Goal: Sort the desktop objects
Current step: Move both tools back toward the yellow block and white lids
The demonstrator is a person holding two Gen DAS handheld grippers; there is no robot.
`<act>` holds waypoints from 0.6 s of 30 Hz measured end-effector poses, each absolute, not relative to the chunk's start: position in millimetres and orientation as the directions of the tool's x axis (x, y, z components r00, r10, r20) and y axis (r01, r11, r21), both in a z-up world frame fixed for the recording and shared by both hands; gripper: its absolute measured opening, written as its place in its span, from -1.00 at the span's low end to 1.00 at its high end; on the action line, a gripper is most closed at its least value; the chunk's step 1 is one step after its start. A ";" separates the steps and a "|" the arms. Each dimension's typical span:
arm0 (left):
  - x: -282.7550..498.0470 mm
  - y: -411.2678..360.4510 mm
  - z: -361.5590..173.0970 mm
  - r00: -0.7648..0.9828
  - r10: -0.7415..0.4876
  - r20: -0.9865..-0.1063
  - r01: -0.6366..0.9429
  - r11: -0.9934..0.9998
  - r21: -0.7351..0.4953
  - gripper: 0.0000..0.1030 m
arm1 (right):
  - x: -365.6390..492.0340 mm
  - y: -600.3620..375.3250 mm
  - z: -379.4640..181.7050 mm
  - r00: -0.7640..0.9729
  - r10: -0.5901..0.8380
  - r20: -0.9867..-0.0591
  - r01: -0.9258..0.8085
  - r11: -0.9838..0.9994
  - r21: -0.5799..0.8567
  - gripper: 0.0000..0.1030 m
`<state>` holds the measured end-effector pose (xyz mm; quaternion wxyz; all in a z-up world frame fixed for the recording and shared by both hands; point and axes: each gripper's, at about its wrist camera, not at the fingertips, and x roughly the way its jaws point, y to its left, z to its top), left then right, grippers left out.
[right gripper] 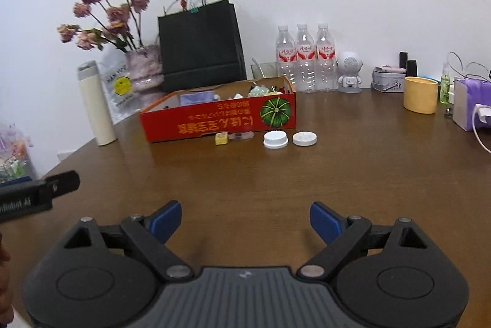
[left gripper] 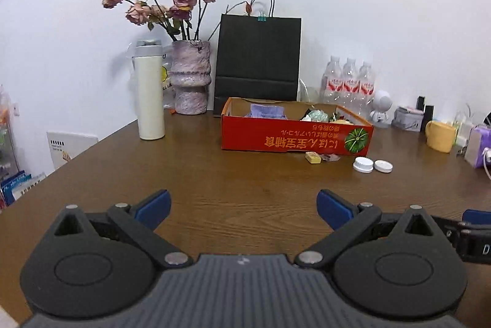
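Red box [right gripper: 214,121] sat mid-surface [right gripper: 337,174], two white caps [right gripper: 275,140] and a yellow cube [right gripper: 221,139] just in front. I had left gripper [left gripper: 244,210] and right gripper [right gripper: 245,220] both spread wide, holding nothing.

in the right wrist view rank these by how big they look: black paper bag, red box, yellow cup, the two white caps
1. black paper bag and red box: close, bag slightly larger
2. yellow cup
3. ridged white cap and flat white cap: about alike, unranked
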<state>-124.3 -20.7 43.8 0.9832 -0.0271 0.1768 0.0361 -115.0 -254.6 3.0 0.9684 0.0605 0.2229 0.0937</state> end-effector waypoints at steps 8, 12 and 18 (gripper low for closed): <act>-97.3 -22.9 33.9 0.904 0.003 -0.427 -0.034 0.997 -0.066 1.00 | -129.3 -252.4 6.4 0.855 0.311 -0.415 -0.271 0.950 0.155 0.64; -63.8 -23.7 34.1 0.892 -0.002 -0.452 -0.035 0.997 -0.073 1.00 | -92.0 -253.2 7.3 0.831 0.324 -0.453 -0.284 0.946 0.156 0.18; 7.1 -20.8 29.6 0.859 -0.032 -0.511 -0.018 0.996 -0.092 1.00 | 5.0 -251.3 10.0 0.829 0.289 -0.478 -0.255 0.957 0.136 -0.19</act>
